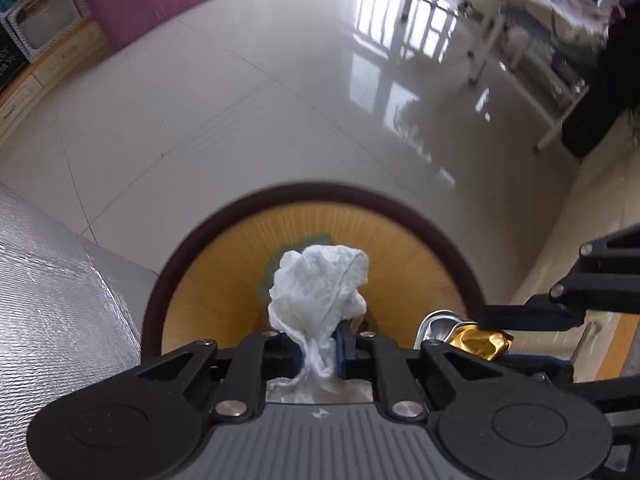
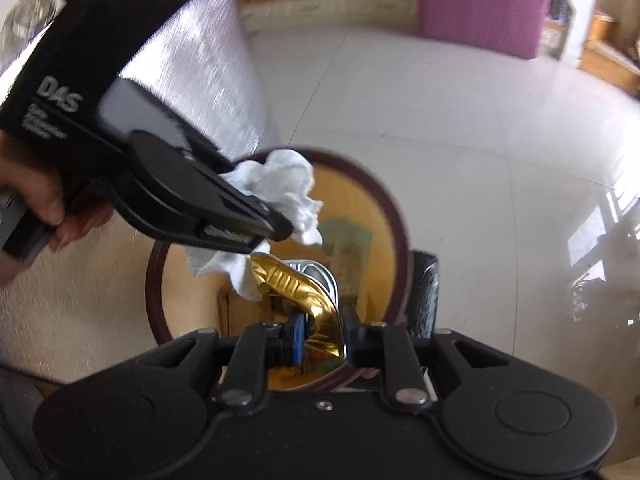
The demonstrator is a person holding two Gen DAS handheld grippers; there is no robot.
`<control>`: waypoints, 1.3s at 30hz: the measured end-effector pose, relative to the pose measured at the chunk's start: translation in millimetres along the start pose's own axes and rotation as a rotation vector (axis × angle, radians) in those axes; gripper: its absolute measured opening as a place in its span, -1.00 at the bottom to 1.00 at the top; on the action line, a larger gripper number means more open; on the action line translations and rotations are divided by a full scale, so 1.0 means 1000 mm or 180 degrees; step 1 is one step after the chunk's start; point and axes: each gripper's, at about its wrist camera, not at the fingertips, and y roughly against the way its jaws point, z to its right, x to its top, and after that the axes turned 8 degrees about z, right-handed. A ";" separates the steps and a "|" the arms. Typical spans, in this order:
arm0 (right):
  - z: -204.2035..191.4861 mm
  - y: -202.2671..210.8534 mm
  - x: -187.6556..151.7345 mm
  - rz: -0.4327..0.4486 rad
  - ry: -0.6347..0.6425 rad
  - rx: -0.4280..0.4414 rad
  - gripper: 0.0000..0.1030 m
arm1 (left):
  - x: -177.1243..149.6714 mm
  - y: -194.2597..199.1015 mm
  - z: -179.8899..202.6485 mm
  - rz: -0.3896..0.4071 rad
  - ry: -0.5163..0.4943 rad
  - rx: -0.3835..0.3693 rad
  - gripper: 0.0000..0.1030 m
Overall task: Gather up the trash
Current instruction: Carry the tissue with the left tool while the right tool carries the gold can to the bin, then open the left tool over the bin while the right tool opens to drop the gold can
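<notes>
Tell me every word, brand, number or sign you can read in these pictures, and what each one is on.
"DAS": white letters on the black body of the left tool, seen from the right wrist view.
Three smaller white lines under "DAS": too blurred to read.
Pale lettering on a dark panel at the far left edge of the left wrist view: too small and cut off to read.
Nothing else readable.

Two tools [image 1: 320, 354] [image 2: 322, 340] — one tissue [image 1: 320, 292], one gold wrapper [image 2: 304, 292], one bin [image 1: 224, 264].

R hand-held gripper [image 2: 322, 334] clamping gold foil [image 2: 298, 288], L hand-held gripper [image 2: 280, 226] w/ tissue [image 2: 280, 184]
</notes>
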 end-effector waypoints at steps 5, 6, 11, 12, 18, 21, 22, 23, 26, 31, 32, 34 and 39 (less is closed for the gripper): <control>-0.013 -0.022 -0.003 -0.0177 0.0172 0.0133 -0.62 | -0.007 -0.027 -0.010 -0.0190 0.0108 -0.0068 -0.67; -0.016 -0.025 -0.005 -0.0209 0.0210 0.0147 -0.62 | -0.007 -0.031 -0.012 -0.0208 0.0141 -0.0079 -0.67; -0.023 -0.045 -0.010 -0.0393 0.0363 0.0161 -0.62 | -0.009 -0.045 -0.015 -0.0261 0.0175 -0.0067 -0.67; -0.023 -0.048 -0.011 -0.0414 0.0390 0.0143 -0.62 | -0.009 -0.047 -0.015 -0.0249 0.0186 -0.0084 -0.67; -0.033 -0.049 -0.017 -0.0392 0.0510 0.0051 -0.61 | -0.013 -0.046 -0.008 -0.0078 0.0151 -0.0151 -0.66; -0.037 -0.049 -0.017 -0.0402 0.0541 0.0003 -0.61 | -0.011 -0.040 -0.012 0.0023 0.0160 -0.0002 -0.67; -0.033 -0.050 -0.018 -0.0403 0.0544 -0.0001 -0.61 | -0.011 -0.037 -0.014 0.0060 0.0177 0.0058 -0.67; -0.032 -0.050 -0.019 -0.0403 0.0547 -0.0005 -0.61 | -0.010 -0.036 -0.016 0.0088 0.0198 0.0085 -0.67; -0.036 -0.052 -0.021 -0.0412 0.0580 -0.0020 -0.61 | -0.010 -0.033 -0.017 0.0075 0.0215 0.0016 -0.67; -0.040 -0.055 -0.023 -0.0409 0.0576 -0.0015 -0.48 | -0.013 -0.042 -0.006 -0.0039 0.0083 -0.0121 -0.66; -0.036 -0.052 -0.022 -0.0400 0.0560 -0.0027 -0.36 | -0.013 -0.045 -0.006 -0.0060 0.0067 -0.0136 -0.66; -0.035 -0.049 -0.020 -0.0394 0.0536 -0.0021 -0.33 | -0.014 -0.047 -0.006 -0.0088 0.0048 -0.0127 -0.64; -0.035 -0.046 -0.019 -0.0387 0.0498 -0.0008 -0.24 | -0.017 -0.052 -0.010 -0.0172 0.0170 -0.0089 0.24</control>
